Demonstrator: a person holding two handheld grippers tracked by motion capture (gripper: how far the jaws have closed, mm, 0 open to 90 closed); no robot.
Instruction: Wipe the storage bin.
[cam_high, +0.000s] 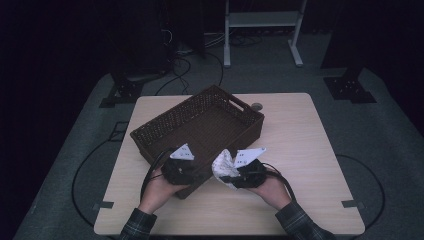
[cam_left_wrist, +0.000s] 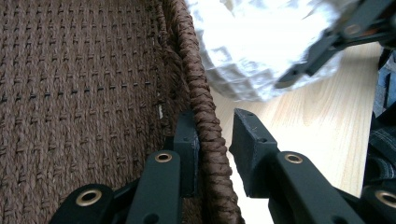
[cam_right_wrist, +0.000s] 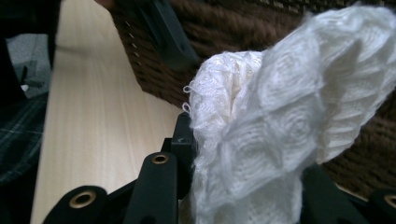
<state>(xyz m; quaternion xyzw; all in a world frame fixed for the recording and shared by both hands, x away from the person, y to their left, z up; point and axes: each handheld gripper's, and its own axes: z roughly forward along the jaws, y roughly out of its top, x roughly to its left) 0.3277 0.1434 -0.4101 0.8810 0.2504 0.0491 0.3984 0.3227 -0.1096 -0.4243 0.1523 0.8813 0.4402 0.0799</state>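
2 grippers work at the near edge of the brown woven basket (cam_high: 200, 120) on the table (cam_high: 300, 150). Left gripper (cam_left_wrist: 212, 144) straddles the basket's braided rim, one jaw touching, the other apart. Right gripper (cam_right_wrist: 243, 154) clamps a bunched white cloth (cam_right_wrist: 280, 121) just beside the basket's near wall.

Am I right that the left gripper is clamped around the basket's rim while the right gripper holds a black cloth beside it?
Not quite: the cloth is white, as the right gripper view shows. The left gripper does straddle the basket rim, and the right gripper holds the cloth beside it.
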